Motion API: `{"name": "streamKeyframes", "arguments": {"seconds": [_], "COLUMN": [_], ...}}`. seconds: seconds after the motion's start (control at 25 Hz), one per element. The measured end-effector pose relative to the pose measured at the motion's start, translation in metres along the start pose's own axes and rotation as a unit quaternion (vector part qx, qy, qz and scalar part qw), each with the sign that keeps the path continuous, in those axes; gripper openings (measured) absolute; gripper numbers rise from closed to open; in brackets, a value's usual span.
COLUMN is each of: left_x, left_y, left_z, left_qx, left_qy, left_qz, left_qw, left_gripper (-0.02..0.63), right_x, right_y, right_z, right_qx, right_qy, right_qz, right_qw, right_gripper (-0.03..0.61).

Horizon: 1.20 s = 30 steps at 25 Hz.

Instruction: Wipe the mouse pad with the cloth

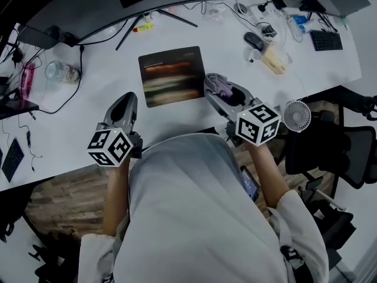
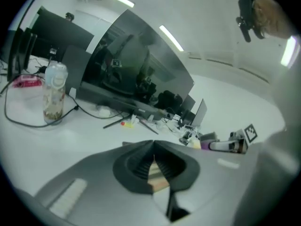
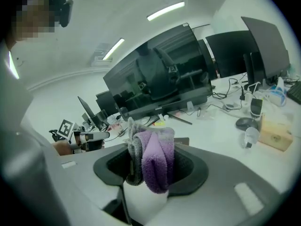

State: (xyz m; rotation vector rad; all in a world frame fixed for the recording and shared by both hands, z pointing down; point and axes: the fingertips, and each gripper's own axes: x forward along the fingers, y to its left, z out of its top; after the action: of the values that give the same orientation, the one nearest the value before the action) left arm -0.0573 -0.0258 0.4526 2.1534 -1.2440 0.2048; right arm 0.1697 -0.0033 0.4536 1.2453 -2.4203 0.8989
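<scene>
Purple-grey cloth (image 3: 155,159) bunched and clamped between right gripper (image 1: 217,86) fingers, at mouse pad (image 1: 172,75) right edge. Left gripper (image 1: 126,102) fingers pressed together, nothing between, over counter (image 1: 88,117) near pad's lower-left corner.

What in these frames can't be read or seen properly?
- Mouse pad print: head view, only blurred streaks.
- Mouse pad in the right gripper view: the cloth hides all but a corner.
- Jar contents: head view, too small.
- Desk near edge, middle: head view, covered by the person.
</scene>
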Motion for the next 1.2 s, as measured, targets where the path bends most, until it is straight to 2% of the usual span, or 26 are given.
{"name": "streamKeyframes", "arguments": {"seconds": [0.16, 0.36, 0.48, 0.6, 0.68, 0.8, 0.84, 1.2], "left_x": [-0.020, -0.045, -0.056, -0.064, -0.068, -0.074, -0.075, -0.070], "left_y": [-0.021, -0.044, -0.056, -0.066, -0.072, -0.078, -0.079, -0.078], "left_z": [0.042, 0.085, 0.107, 0.123, 0.132, 0.137, 0.136, 0.116], "left_qx": [0.058, 0.110, 0.130, 0.131, 0.146, 0.197, 0.203, 0.185], "left_qy": [-0.058, -0.113, -0.133, -0.150, -0.157, -0.162, -0.162, -0.136], "left_qz": [0.006, 0.035, 0.065, 0.078, 0.082, 0.102, 0.105, 0.104], "left_qw": [0.9966, 0.9869, 0.9804, 0.9768, 0.9732, 0.9615, 0.9600, 0.9676], "left_gripper": [0.000, 0.000, 0.000, 0.000, 0.000, 0.000, 0.000, 0.000], "right_x": [-0.016, -0.038, -0.051, -0.062, -0.067, -0.071, -0.072, -0.066], "right_y": [0.015, 0.045, 0.059, 0.069, 0.073, 0.077, 0.078, 0.079], "right_z": [0.035, 0.081, 0.110, 0.130, 0.139, 0.148, 0.148, 0.133], "right_qx": [-0.013, -0.055, -0.076, -0.094, -0.101, -0.106, -0.108, -0.103], "right_qy": [-0.050, -0.109, -0.140, -0.150, -0.149, -0.150, -0.150, -0.130], "right_qz": [0.003, -0.005, -0.007, -0.013, -0.023, -0.029, -0.029, -0.048], "right_qw": [0.999, 0.992, 0.987, 0.984, 0.983, 0.983, 0.982, 0.985], "right_gripper": [0.209, 0.202, 0.199, 0.195, 0.189, 0.187, 0.188, 0.187]}}
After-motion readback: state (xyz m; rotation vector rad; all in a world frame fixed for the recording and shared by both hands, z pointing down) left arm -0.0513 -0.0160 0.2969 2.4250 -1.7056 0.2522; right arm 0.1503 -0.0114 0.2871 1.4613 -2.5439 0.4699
